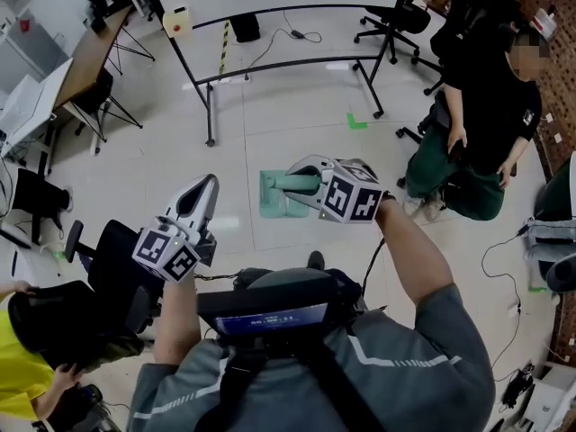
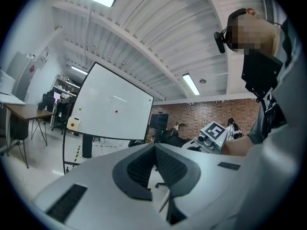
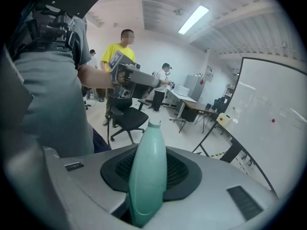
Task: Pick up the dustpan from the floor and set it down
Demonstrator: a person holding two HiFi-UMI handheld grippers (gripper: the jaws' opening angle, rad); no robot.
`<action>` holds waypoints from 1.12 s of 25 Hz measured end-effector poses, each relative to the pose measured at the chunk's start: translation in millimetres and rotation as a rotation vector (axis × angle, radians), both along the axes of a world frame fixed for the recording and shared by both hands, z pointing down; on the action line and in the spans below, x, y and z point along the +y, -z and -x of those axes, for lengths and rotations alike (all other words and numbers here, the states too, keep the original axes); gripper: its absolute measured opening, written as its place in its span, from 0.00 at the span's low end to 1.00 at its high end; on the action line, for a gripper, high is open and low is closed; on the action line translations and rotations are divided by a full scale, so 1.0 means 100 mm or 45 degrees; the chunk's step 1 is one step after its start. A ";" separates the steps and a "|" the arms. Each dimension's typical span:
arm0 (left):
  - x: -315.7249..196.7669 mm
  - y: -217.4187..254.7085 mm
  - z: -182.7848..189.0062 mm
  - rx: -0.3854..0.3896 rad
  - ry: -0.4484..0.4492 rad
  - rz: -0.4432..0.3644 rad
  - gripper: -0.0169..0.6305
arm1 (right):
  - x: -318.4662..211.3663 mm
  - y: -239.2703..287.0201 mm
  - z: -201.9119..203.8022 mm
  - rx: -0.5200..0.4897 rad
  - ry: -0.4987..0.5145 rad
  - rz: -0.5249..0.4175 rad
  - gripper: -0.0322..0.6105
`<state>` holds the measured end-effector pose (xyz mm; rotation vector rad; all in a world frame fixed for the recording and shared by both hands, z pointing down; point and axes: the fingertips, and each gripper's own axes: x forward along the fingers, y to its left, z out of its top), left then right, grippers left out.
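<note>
My right gripper (image 1: pixel 297 176) is shut on the handle of the mint-green dustpan (image 1: pixel 281 202). It holds the dustpan in the air over the pale floor tiles, in front of me. In the right gripper view the green handle (image 3: pixel 147 166) sits clamped between the black pads, and its end sticks out past them. The pan itself is hidden there. My left gripper (image 1: pixel 209 185) hovers to the left of the dustpan, apart from it. Its jaws are shut with nothing between them, and the pads (image 2: pixel 144 169) meet in the left gripper view.
A whiteboard on a wheeled stand (image 1: pixel 288 61) stands ahead. A person (image 1: pixel 486 106) crouches at the right among office chairs (image 1: pixel 396 21). A black chair (image 1: pixel 112 264) and a person in yellow (image 1: pixel 22 367) are at my lower left. Desks (image 1: pixel 63 79) line the left side.
</note>
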<state>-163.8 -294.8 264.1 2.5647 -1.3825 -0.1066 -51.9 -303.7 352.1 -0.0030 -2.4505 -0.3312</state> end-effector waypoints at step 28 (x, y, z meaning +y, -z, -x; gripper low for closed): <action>-3.21 -1.92 0.81 0.032 -0.103 0.120 0.08 | -3.07 -2.26 0.83 0.155 -0.041 0.033 0.24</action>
